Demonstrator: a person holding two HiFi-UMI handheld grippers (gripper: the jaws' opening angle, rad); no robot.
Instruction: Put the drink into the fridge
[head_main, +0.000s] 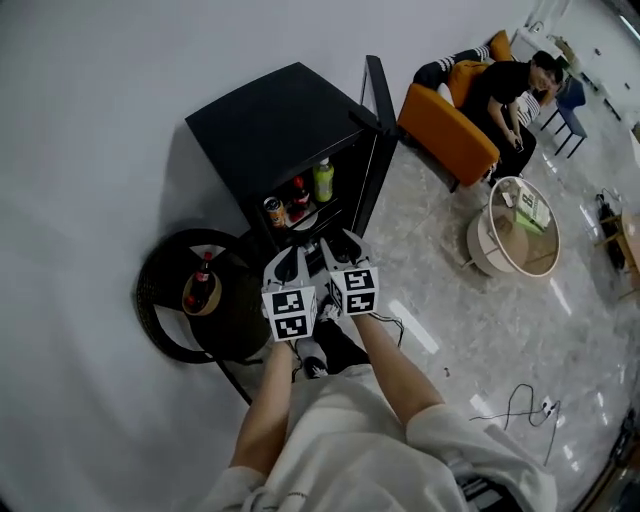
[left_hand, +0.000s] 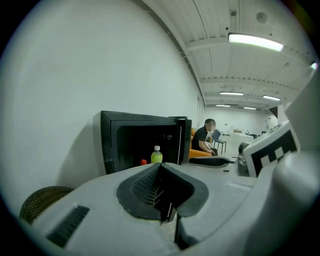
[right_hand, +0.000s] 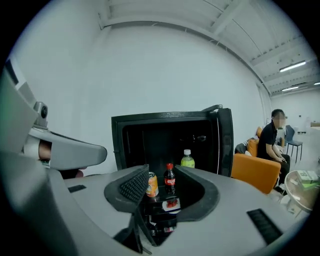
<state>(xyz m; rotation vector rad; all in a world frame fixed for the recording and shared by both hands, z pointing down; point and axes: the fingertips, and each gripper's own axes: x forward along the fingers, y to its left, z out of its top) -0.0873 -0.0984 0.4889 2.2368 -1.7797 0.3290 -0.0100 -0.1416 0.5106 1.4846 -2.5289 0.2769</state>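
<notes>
Against white wall (head_main: 90, 120), black fridge (head_main: 265, 125), door (head_main: 378, 130) swung open. On shelf (head_main: 318, 212) inside: green bottle (head_main: 323, 180), cola bottle (head_main: 299, 193), orange can (head_main: 274, 212). Second cola bottle (head_main: 203, 276) stands on round dark side table (head_main: 150, 300) left of fridge (in small tan holder (head_main: 190, 303)). Both grippers raised before fridge, not touching it: left gripper (head_main: 288, 260) fingers closed together, empty; right gripper (head_main: 347, 245) fingers partly apart, nothing between.
</notes>
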